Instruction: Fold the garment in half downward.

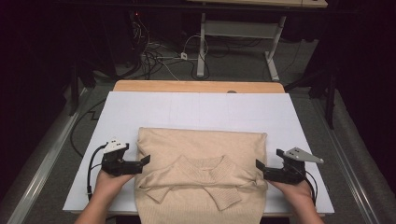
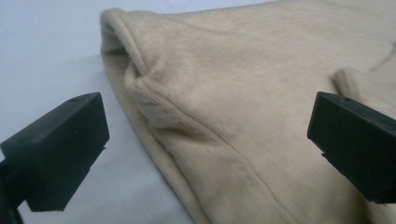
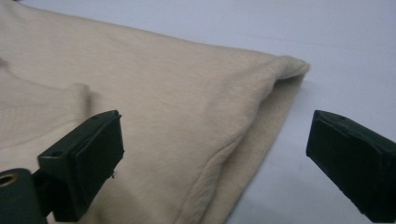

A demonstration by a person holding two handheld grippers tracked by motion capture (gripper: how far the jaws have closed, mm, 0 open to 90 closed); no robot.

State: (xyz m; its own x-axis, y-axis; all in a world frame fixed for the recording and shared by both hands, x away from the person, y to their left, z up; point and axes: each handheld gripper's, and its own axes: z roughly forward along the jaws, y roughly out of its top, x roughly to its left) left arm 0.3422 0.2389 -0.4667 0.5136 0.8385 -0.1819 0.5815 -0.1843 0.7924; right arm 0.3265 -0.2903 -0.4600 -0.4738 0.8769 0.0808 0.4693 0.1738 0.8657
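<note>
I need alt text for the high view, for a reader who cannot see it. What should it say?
A folded beige sweater, sleeves crossed on top, lies on a white board over a wooden table. A person's hands hold a black claw at each side edge of it, the left claw and the right claw, both open and gripping nothing.

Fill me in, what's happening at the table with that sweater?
A person is folding a beige sweater on a white sheet over the table, a handheld gripper in each hand. The sleeves are already folded across the front. The left gripper sits at the sweater's left edge and the right gripper at its right edge. Both have their jaws open, straddling the folded side edges without pinching the fabric.
</note>
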